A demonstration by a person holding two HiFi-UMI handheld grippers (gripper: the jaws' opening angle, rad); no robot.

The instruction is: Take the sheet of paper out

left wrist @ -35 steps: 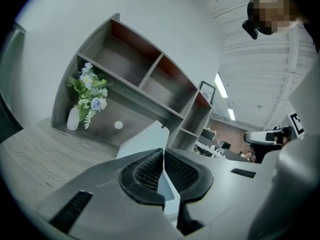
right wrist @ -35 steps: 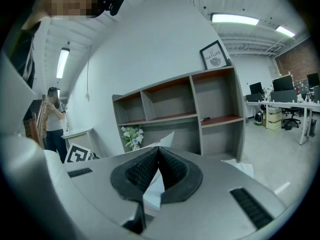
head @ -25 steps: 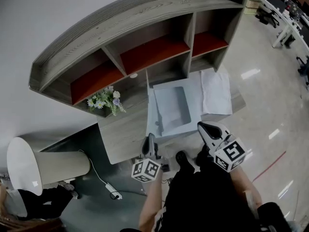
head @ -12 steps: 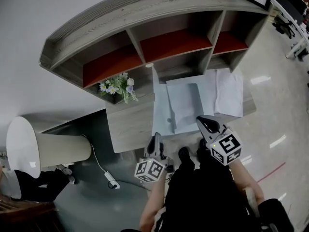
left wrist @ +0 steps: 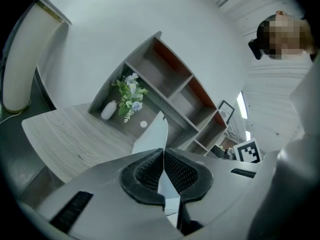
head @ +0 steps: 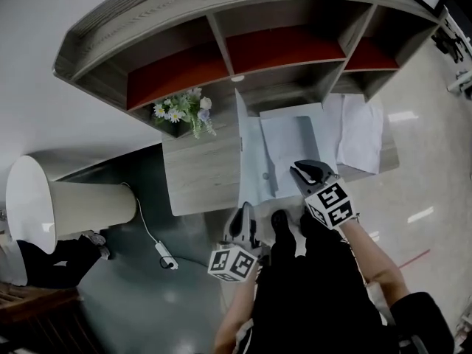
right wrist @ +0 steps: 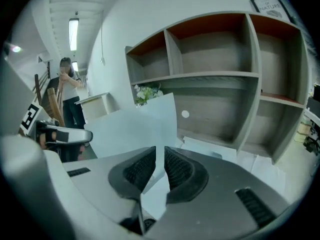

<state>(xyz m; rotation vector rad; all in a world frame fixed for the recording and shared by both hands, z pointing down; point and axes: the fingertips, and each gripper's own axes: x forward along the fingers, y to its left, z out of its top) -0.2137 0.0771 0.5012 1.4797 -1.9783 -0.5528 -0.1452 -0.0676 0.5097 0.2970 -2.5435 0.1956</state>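
Note:
A pale blue folder (head: pixel 254 169) lies open on the wooden desk (head: pixel 195 186). Its cover (left wrist: pixel 152 134) stands upright, and my left gripper (head: pixel 242 211) is shut on the cover's near edge (left wrist: pixel 163 156). Inside the folder lies a sheet of paper (head: pixel 291 147). My right gripper (head: pixel 301 169) hovers over the folder's near right part, tilted down. Its jaws (right wrist: pixel 160 166) are shut to a thin slit, through which only the pale folder shows; I see nothing pinched. The raised cover (right wrist: pixel 132 129) fills the left of the right gripper view.
Loose white sheets (head: pixel 361 139) lie on the desk right of the folder. A shelf unit (head: pixel 221 21) rises behind, with a vase of flowers (head: pixel 184 111) at its left. A white cylinder (head: pixel 66 205) and a cable (head: pixel 164 253) are on the floor at left. A person (right wrist: pixel 65 86) stands far off.
My right gripper has come down and forward from the desk's front edge to over the folder. The left gripper keeps hold of the upright cover and has shifted a little.

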